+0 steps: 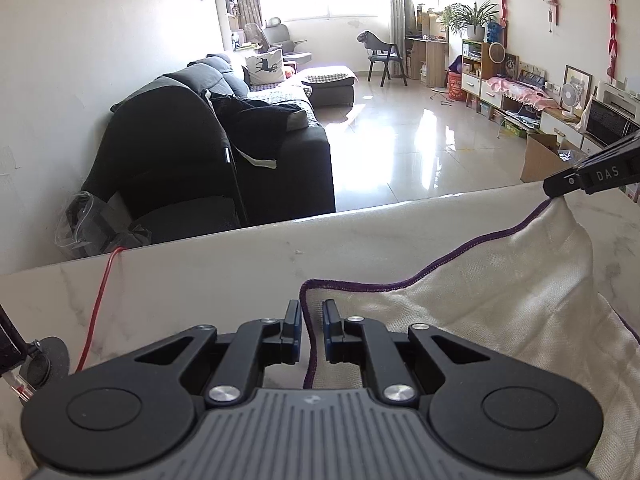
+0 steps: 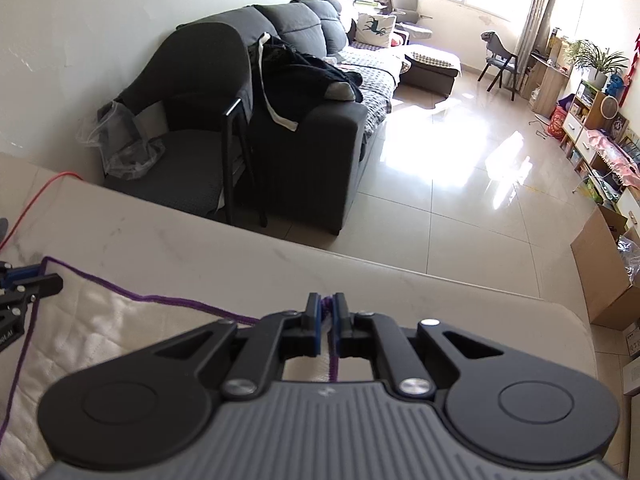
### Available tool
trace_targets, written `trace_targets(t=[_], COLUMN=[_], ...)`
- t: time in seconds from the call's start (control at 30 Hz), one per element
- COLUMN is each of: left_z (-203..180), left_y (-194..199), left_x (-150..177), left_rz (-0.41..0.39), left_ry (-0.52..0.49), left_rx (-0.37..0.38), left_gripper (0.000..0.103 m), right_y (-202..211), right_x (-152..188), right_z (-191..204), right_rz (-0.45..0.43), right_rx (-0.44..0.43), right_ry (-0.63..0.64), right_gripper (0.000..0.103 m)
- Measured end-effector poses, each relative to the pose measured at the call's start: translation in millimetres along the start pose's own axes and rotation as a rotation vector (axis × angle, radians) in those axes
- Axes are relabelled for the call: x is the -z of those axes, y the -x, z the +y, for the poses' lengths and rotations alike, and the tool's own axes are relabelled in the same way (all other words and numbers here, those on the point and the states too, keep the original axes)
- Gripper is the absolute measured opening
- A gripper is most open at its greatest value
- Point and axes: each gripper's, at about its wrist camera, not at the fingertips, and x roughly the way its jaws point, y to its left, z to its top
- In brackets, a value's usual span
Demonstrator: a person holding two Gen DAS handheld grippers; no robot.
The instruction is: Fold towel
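No hand shows in either wrist view, and the towel's [image 1: 500,300] near part is hidden beneath the tools. Both grippers tilt down over the marble table [image 1: 200,272]: the left gripper [image 1: 311,312] is nearly closed around the purple-hemmed left corner, the right gripper [image 2: 327,308] pinched tight on the bunched right corner. The cream towel lies on the table, its far edge lifted and sagging between them.

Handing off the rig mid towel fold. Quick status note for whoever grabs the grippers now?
Left gripper: shut on the towel, purple hem between its pads.
Right gripper: shut on the towel's other far corner.
Towel: cream, purple-edged, on the marble table, far edge raised off the table at the right gripper's corner.
Done: both corners gripped.
Left: make the fold, lay it flat, release.
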Motion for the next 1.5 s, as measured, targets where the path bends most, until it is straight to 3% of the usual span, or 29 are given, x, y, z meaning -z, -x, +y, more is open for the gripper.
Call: trace_targets(t=[0.27,0.33,0.37,0.43,0.57,0.63,0.77,0.8,0.83,0.9,1.2,1.5], left_z=[3,4,4,3,3,2,3,3,3,3,-9,-26], left_y=[-13,-16,-18,-20,-15,-12,-6,-4,-1,7,49,69], left_x=[-3,-2,-2,-1,1,0,0,0,1,3,21,48], left_rz=[-0.005,0.002,0.008,0.023,0.000,0.001,-0.011,-0.011,-0.012,-0.016,0.002,0.060], left_ry=[0.041,0.042,0.037,0.025,0.007,0.007,0.019,0.022,0.026,0.036,-0.011,-0.069], left_rx=[-0.060,-0.078,-0.090,-0.112,-0.113,-0.109,-0.082,-0.073,-0.061,-0.030,0.106,0.170], left_gripper=[0.011,0.017,0.021,0.050,0.060,0.072,0.075,0.075,0.075,0.075,0.075,0.075], right_y=[-15,-18,-19,-19,-14,-10,-2,-1,1,4,41,65], right_x=[8,8,8,8,9,9,13,14,15,20,61,97], right_z=[-10,-11,-12,-11,-8,-6,0,2,4,9,21,29], right_rz=[-0.026,-0.031,-0.031,-0.040,-0.054,-0.058,-0.058,-0.052,-0.042,-0.009,0.074,0.144], right_rx=[0.024,0.017,0.015,0.016,0.014,0.010,-0.007,-0.015,-0.025,-0.041,-0.121,-0.138], right_ry=[-0.037,-0.049,-0.055,-0.057,-0.054,-0.051,-0.024,-0.015,-0.006,0.016,0.085,0.114], right_gripper=[0.007,0.017,0.024,0.047,0.056,0.063,0.057,0.049,0.033,0.017,0.017,0.018])
